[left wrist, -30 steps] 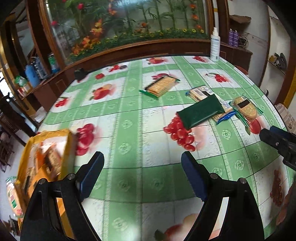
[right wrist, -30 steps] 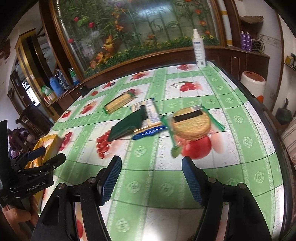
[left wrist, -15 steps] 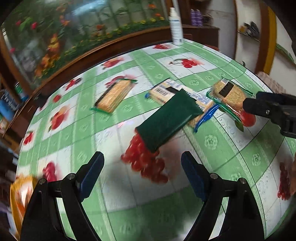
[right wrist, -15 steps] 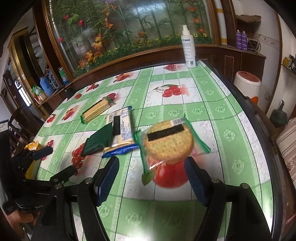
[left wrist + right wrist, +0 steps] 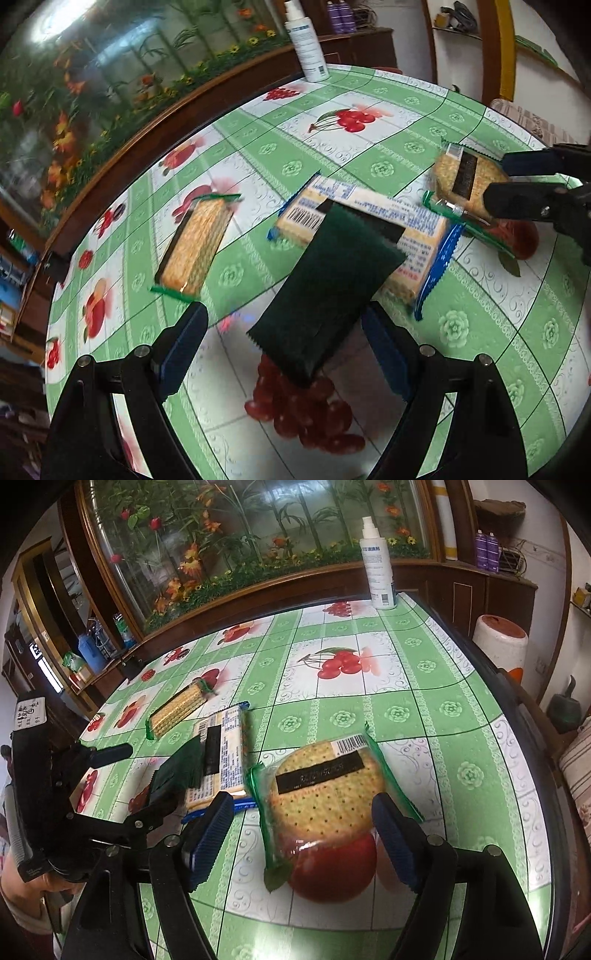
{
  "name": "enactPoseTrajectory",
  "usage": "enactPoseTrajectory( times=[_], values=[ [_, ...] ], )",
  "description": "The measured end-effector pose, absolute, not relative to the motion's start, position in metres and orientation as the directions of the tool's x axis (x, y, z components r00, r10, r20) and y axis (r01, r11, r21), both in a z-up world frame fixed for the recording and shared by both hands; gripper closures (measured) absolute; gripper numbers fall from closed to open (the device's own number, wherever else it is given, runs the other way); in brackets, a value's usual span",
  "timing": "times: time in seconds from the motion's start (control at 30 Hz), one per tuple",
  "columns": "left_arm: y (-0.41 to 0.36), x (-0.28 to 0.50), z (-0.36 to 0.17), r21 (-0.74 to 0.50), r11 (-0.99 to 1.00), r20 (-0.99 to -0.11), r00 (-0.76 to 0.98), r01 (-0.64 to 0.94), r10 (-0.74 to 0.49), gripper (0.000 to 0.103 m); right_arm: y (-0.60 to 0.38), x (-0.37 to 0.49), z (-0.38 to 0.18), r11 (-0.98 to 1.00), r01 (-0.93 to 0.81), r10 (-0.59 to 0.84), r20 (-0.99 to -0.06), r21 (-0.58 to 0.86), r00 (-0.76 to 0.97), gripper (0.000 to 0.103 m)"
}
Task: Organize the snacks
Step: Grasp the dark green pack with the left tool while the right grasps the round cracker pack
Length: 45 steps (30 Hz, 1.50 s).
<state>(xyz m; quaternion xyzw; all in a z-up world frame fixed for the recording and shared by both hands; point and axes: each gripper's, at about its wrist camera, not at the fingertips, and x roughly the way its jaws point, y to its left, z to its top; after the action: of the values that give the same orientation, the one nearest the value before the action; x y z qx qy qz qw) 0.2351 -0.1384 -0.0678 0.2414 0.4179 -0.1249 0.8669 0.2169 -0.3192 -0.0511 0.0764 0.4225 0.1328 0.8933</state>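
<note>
Green fruit-print tablecloth [image 5: 424, 686] below a planted glass case. Left gripper [image 5: 284, 343] wide, empty, straddling the near end of the dark green packet [image 5: 325, 291], long axis running away up-right onto the blue-edged cracker pack [image 5: 413, 229]. Right gripper [image 5: 303, 834] wide, jaws just opened further, round cracker pack [image 5: 325, 794] between them, untouched. Four snack packs counted, including a rectangular cracker pack [image 5: 195, 247] apart to the left; one spray bottle [image 5: 376, 565].
</note>
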Motion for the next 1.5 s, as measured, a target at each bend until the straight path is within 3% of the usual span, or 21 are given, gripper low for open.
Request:
enactPoseTrajectory(
  times=[0.2,0.37,0.53,0.7,0.9,1.1,1.2,1.3,1.37,1.5],
  values=[
    [-0.132,0.245,-0.057,0.271,0.840,-0.780,0.619,0.471,-0.095,0.017,-0.318,0.227,-0.053,0.951,-0.188,0.309,-0.737,0.246,0.601,0.020],
    [-0.132,0.261,-0.073,0.156,0.823,-0.850,0.498,0.546,-0.169,0.017,-0.321,0.233,-0.054,0.949,-0.184,0.314,-0.731,0.255,0.606,0.019],
    [-0.121,0.274,-0.078,0.024,0.860,-0.860,0.449,0.510,-0.241,0.017,-0.322,0.237,-0.055,0.951,-0.181,0.308,-0.731,0.249,0.609,0.017],
    [-0.121,0.271,-0.078,0.025,0.881,-0.860,0.460,0.473,-0.222,0.017,-0.319,0.237,-0.057,0.960,-0.188,0.281,-0.739,0.210,0.612,0.018],
    [-0.124,0.258,-0.074,0.033,0.885,-0.856,0.469,0.465,-0.215,0.047,-0.321,0.237,-0.057,0.967,-0.188,0.254,-0.749,0.174,0.612,0.017],
    [-0.128,0.250,-0.073,0.036,0.886,-0.858,0.469,0.463,-0.209,0.056,-0.308,0.243,-0.067,0.959,-0.260,0.242,-0.795,0.110,0.556,0.002],
    [-0.128,0.248,-0.073,0.034,0.892,-0.859,0.469,0.451,-0.204,0.057,-0.296,0.244,-0.071,0.958,-0.286,0.191,-0.812,0.031,0.551,0.000],
    [-0.127,0.247,-0.073,0.029,0.896,-0.858,0.472,0.443,-0.205,0.059,-0.299,0.244,-0.072,0.962,-0.271,0.186,-0.812,0.036,0.553,0.004],
    [-0.126,0.246,-0.073,0.024,0.900,-0.855,0.475,0.435,-0.207,0.059,-0.306,0.242,-0.070,0.969,-0.243,0.181,-0.809,0.049,0.560,0.022],
    [-0.125,0.243,-0.073,0.020,0.908,-0.851,0.483,0.418,-0.204,0.062,-0.325,0.236,-0.064,0.966,-0.206,0.247,-0.793,0.156,0.557,0.027]
  ],
)
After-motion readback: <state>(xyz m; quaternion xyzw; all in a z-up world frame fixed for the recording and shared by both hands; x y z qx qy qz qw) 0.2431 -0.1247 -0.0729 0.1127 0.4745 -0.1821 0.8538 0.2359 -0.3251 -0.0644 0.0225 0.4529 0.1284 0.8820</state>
